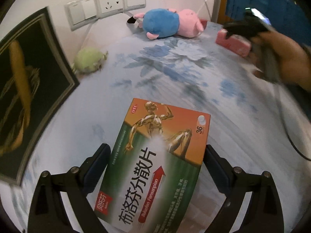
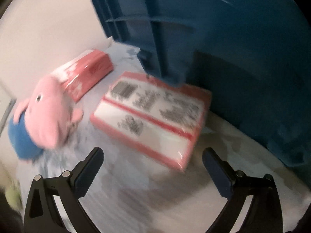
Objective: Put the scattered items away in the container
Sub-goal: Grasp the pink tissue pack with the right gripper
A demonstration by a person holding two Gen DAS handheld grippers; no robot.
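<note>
A green and orange medicine box (image 1: 155, 165) sits between the fingers of my left gripper (image 1: 156, 148). Both pads press on its long sides, and it stays sharp against the blurred floral sheet (image 1: 175, 73). My right gripper (image 2: 153, 151) stands open with nothing between its fingers. It hovers just short of a flat pink-edged wrapped pack (image 2: 153, 116), which lies against the blue container (image 2: 233, 38). A second pink pack (image 2: 87, 71) lies behind it by the wall. In the left wrist view the right gripper (image 1: 245, 28) is a dark blur in a hand (image 1: 281, 58) near a pink pack (image 1: 237, 44).
A pink and blue plush pig (image 1: 167, 24) lies at the back by the wall, and shows left of the right gripper (image 2: 46, 116). A pale green round toy (image 1: 88, 60) rests near a dark framed picture (image 1: 29, 87). Wall sockets (image 1: 108, 2) are behind. The blue container (image 1: 262, 3) stands far right.
</note>
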